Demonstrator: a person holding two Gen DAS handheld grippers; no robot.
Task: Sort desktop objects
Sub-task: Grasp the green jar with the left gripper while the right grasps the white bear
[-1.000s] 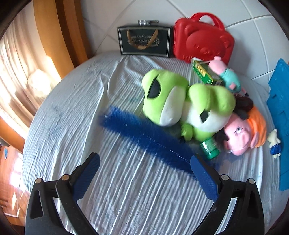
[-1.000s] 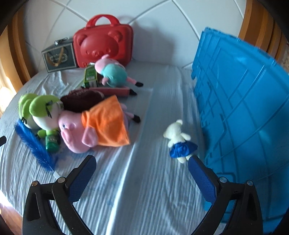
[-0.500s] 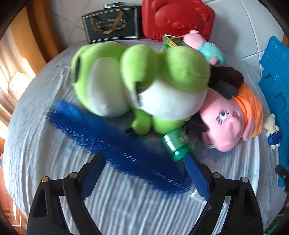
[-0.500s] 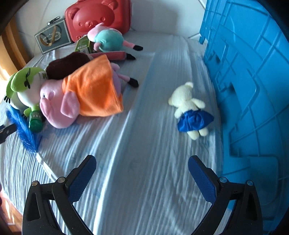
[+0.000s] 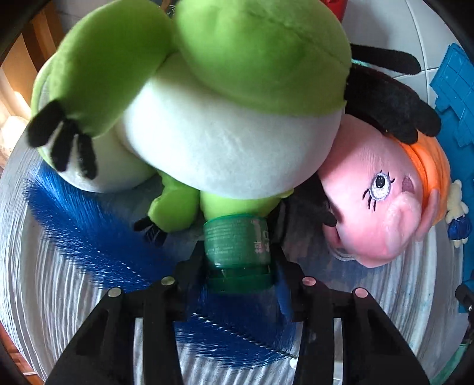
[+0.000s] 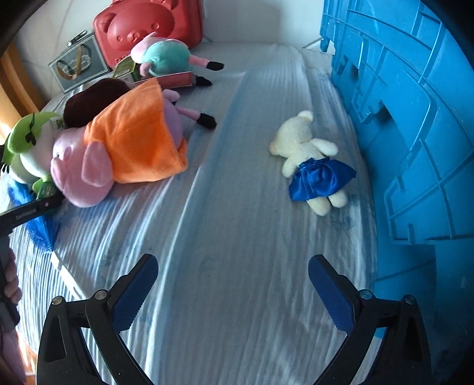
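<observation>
The left gripper [image 5: 237,260] is being closed around the small green bottle [image 5: 237,245], which is seen between its jaws with the pads at its two sides; whether the grip is already firm cannot be told. The bottle lies on the white striped cloth [image 6: 237,237], at the left side of the table, pressed against the foot of the green frog plush [image 5: 207,103] and partly over the blue feather [image 5: 89,231]. The right gripper [image 6: 234,293] is kept released, with nothing between its jaws, above a bare part of the cloth. The sorting is judged to be only at its start: no object is seen inside the blue crate [image 6: 414,118], which stands along the right edge. Still lying on the cloth are the pink pig plush in an orange dress [image 6: 118,154], the small cream bear with a blue skirt [image 6: 308,160] near the crate, a smaller pig toy [image 6: 166,56], the red bear-shaped case [image 6: 148,26] and a dark box [image 6: 78,65] at the far edge.
</observation>
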